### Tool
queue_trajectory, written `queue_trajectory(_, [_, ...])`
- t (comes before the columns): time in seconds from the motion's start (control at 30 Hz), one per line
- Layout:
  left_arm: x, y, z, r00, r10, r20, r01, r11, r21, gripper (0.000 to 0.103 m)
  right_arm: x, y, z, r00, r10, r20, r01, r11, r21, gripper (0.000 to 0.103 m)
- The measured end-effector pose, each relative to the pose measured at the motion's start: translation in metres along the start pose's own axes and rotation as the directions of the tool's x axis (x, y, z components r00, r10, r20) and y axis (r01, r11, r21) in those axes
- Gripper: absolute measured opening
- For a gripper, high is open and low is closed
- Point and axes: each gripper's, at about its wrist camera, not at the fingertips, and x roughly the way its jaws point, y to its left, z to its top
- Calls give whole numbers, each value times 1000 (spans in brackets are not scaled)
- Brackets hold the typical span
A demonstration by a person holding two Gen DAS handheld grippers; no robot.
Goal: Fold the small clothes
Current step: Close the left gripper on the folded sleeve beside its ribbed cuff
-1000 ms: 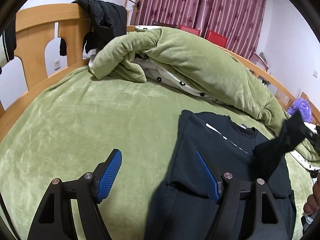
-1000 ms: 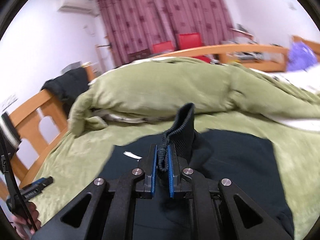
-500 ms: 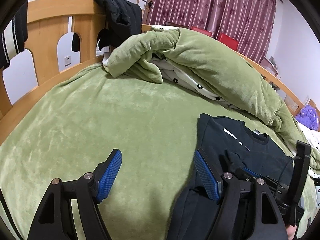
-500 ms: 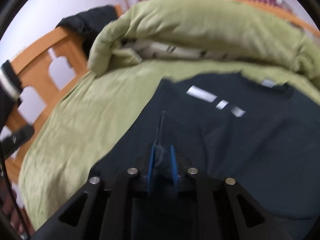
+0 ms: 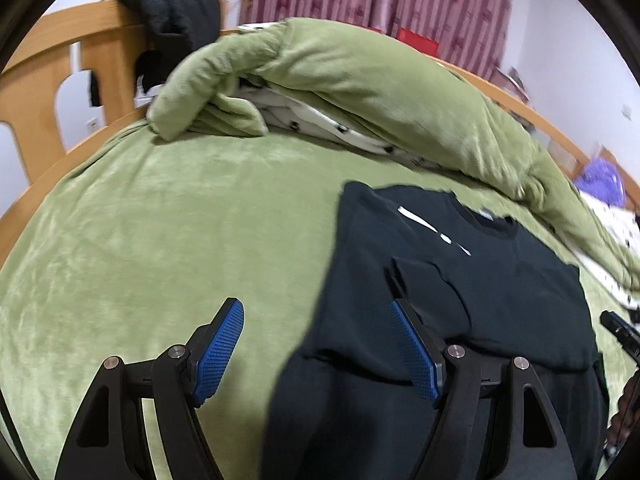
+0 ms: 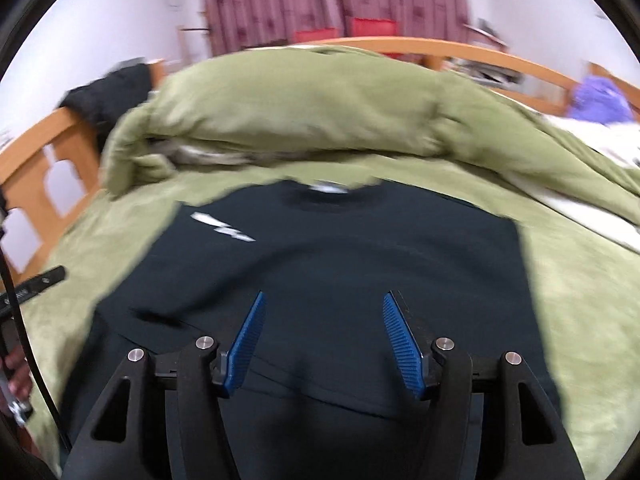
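Right gripper (image 6: 323, 344) fingers (image 6: 245, 344) now spread apart, sleeve (image 5: 430, 280) released from them, folded flat across the black shirt (image 6: 328, 264)

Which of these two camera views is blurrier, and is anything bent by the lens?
Right wrist view: motion blur smears the bunched green blanket and the black sweatshirt; its open right gripper stays sharp. Left wrist view: crisper, with slight smear at far right; fisheye bows the wooden headboard and bulges the bed; open left gripper.

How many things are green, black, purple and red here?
Green: 2, quilt and sheet
Black: 2, shirt and jacket
Purple: 1, toy
Red: 2, chairs
Total: 7
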Motion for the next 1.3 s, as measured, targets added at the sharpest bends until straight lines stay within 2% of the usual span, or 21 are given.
queue_trajectory(0.17, [10, -29, -11, 999, -39, -36, 41, 998, 49, 72, -1, -75, -28, 998, -61, 3, 59, 988, 145, 60])
queue_trajectory(0.27, [20, -43, -16, 993, -90, -81, 93, 995, 46, 72, 12, -97, -34, 997, -59, -38, 66, 973, 221, 60])
queue_trajectory(0.37, [31, -55, -18, 989, -100, -105, 105, 994, 41, 70, 20, -106, -33, 996, -74, -46, 82, 974, 212, 60])
queue_trajectory(0.5, [49, -65, -21, 986, -90, -139, 96, 995, 35, 58, 26, -110, -36, 995, -86, -40, 92, 978, 188, 60])
queue_trajectory(0.63, [60, -68, -25, 987, -74, -144, 82, 995, 49, 51, 34, -113, -46, 994, -95, -48, 101, 982, 158, 60])
queue_trajectory(0.73, [65, -73, -25, 987, -73, -141, 82, 994, 65, 37, 40, -117, -48, 995, -90, -51, 98, 983, 158, 60])
queue_trajectory(0.8, [67, -76, -25, 986, -82, -146, 92, 993, 69, 17, 43, -119, -49, 995, -84, -53, 92, 982, 164, 60])
queue_trajectory(0.87, [67, -79, -26, 990, -62, -129, 73, 994, 78, 6, 46, -121, -49, 995, -81, -55, 89, 982, 166, 60])
queue_trajectory(1.1, [44, -66, -9, 999, -36, -11, 37, 998, 56, 4, 40, -123, -48, 995, -100, -26, 104, 978, 181, 60])
queue_trajectory(1.3, [49, -72, -14, 1000, 24, -4, -24, 993, 112, 4, 42, -124, -47, 993, -111, -35, 116, 976, 186, 60])
